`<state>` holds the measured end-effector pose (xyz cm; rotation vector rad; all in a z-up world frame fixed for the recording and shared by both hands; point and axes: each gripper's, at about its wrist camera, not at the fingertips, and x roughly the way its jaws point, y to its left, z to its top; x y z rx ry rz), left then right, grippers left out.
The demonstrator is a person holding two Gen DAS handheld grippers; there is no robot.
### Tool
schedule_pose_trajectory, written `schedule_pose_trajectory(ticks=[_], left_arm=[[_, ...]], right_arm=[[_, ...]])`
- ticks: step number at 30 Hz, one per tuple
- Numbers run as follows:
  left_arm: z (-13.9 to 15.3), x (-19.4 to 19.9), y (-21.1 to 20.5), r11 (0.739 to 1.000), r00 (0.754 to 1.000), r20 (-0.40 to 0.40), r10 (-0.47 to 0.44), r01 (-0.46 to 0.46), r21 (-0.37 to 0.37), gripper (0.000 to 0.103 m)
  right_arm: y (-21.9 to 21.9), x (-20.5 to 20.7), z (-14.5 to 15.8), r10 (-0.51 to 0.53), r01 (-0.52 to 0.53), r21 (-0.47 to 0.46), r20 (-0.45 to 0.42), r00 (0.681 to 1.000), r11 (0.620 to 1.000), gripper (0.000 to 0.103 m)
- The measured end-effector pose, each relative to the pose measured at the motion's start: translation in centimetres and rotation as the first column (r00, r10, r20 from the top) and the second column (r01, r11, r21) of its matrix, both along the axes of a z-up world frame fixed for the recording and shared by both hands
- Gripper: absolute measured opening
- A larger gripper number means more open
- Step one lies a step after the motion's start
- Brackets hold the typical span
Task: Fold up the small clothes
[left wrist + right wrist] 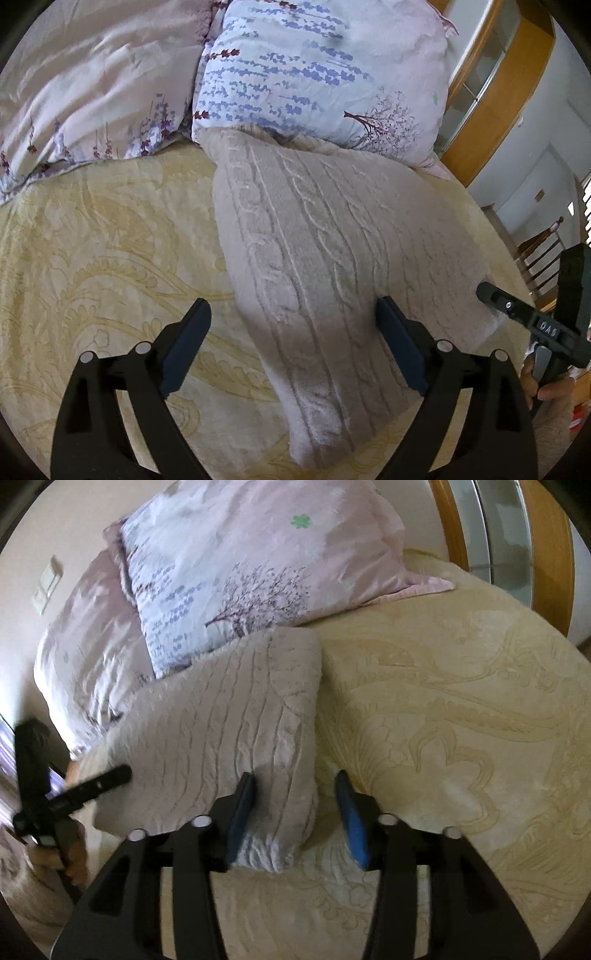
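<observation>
- a cream cable-knit sweater [325, 236] lies on the bed, on a pale yellow bedspread [96, 236] with an embossed leaf pattern; it already looks folded into a long panel.
- its far end touches the lavender-print pillow [314, 70] near the head of the bed, and a pinkish pillow [92, 74] lies beside that one, towards the bed's other side.
- the left gripper [291, 343] has its fingers spread wide and holds nothing; one blue pad [400, 347] sits over the knit, the other over bare bedspread, so the near end of the sweater lies between them.
- the right gripper [295, 812] also stands open, though less wide, and empty; it straddles the sweater's [229, 731] near corner by the side edge, the left pad over the knit and the right pad [352, 827] over the bedspread [461, 709].
- each gripper shows at the rim of the other's view, held by a hand [546, 384].
- my judgement: the knit is thick, soft and light, with no stiffness, so it will sag and bunch when lifted from one point only.
- the fuzzy face should grip well in the pads and is not fragile, though loose stitches could snag.
- the best hold seems to be the two near corners, pinching all layers together, so the panel folds evenly towards the pillow [236, 572].
</observation>
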<state>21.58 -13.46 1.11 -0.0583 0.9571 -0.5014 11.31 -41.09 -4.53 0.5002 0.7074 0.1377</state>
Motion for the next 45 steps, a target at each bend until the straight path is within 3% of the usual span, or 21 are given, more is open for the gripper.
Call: schedule_pose_trajectory(ticks=[2,7,12,19,22,25,29,32,33,35,37,45], left_arm=[[0.0,0.5,0.2,1.000,1.000,-0.019,0.001,-0.001,-0.023,0.092],[-0.1,1.2,0.5,0.997,0.998,-0.058,-0.015,0.011,-0.076,0.092],[-0.8,3.6,1.6,0.971,0.983,-0.180,-0.037,-0.008,-0.241,0.091],[-1.4,5.5,2.4,0.927,0.964,-0.260,-0.058,-0.045,-0.373,0.084],[-1.6,5.8,2.5,0.911,0.961,-0.269,-0.060,-0.057,-0.407,0.081],[-1.9,6.1,2.8,0.894,0.956,-0.285,-0.063,-0.073,-0.442,0.079],[-2.0,6.2,2.9,0.889,0.953,-0.296,-0.066,-0.078,-0.450,0.076],[-2.3,6.3,3.2,0.878,0.949,-0.307,-0.068,-0.089,-0.471,0.068],[-2.4,6.4,3.3,0.871,0.947,-0.315,-0.069,-0.097,-0.481,0.061],[-2.7,6.4,4.0,0.853,0.944,-0.321,-0.075,-0.106,-0.511,0.050],[-2.5,6.1,4.6,0.843,0.947,-0.310,-0.089,-0.094,-0.530,0.041],[0.8,3.4,7.8,0.814,0.963,-0.222,-0.151,-0.006,-0.581,0.038]], right_arm=[[-1.0,0.5,0.4,0.003,-0.004,0.084,0.011,1.000,0.996,0.075],[-3.1,3.0,0.7,0.011,-0.002,0.237,-0.035,0.999,0.972,0.076],[-3.5,6.0,0.0,0.040,-0.003,0.290,-0.121,0.992,0.957,0.076],[-2.3,8.3,-1.0,0.114,-0.063,0.310,-0.147,0.983,0.949,0.075],[-1.8,8.9,-1.7,0.175,-0.114,0.371,-0.135,0.975,0.922,0.066],[-0.8,9.5,-1.7,0.208,-0.151,0.374,-0.116,0.971,0.915,0.064],[-0.1,10.2,-1.5,0.230,-0.177,0.372,-0.104,0.968,0.911,0.064],[0.4,10.5,-2.0,0.257,-0.197,0.394,-0.105,0.961,0.898,0.046],[0.4,10.5,-2.1,0.262,-0.202,0.402,-0.100,0.960,0.893,0.039],[0.4,10.0,-2.0,0.265,-0.211,0.421,-0.074,0.961,0.882,0.035],[0.4,9.4,-1.5,0.266,-0.223,0.429,-0.044,0.963,0.875,0.033],[3.2,6.1,1.2,0.297,-0.298,0.447,0.073,0.952,0.844,0.031]])
